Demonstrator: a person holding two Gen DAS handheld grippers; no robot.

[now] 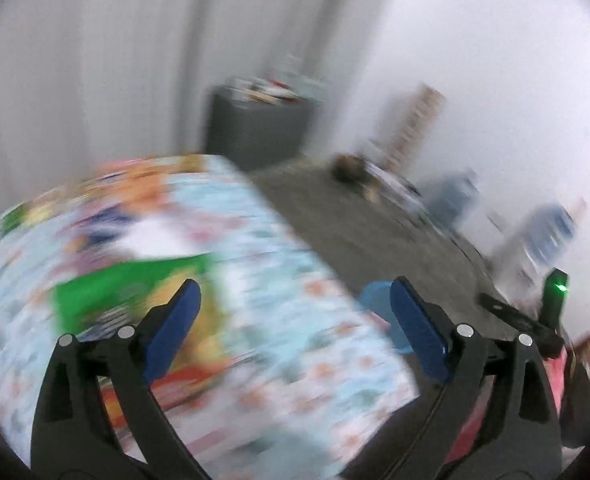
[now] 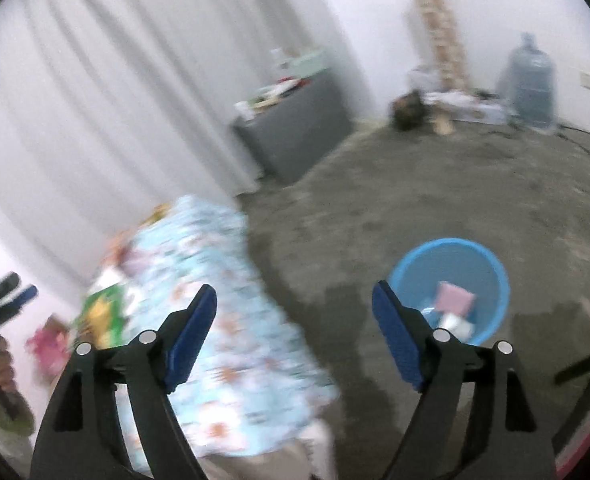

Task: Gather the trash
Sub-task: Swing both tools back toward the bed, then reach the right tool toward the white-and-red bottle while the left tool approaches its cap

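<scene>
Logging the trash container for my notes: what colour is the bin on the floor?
Light blue; the bin shows best in the right wrist view.

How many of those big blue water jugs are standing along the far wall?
2. In the left view, one water jug stands on the floor beside the clutter, and another stands nearer the camera. The right view shows only one. Blur may hide more.

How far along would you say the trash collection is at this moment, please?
Partly done: the blue bin on the floor already holds a pink piece and other scraps. Nothing is in hand; the left tool and right tool are both open and empty. Left: a green packet and other blurred litter on the patterned tablecloth.
</scene>
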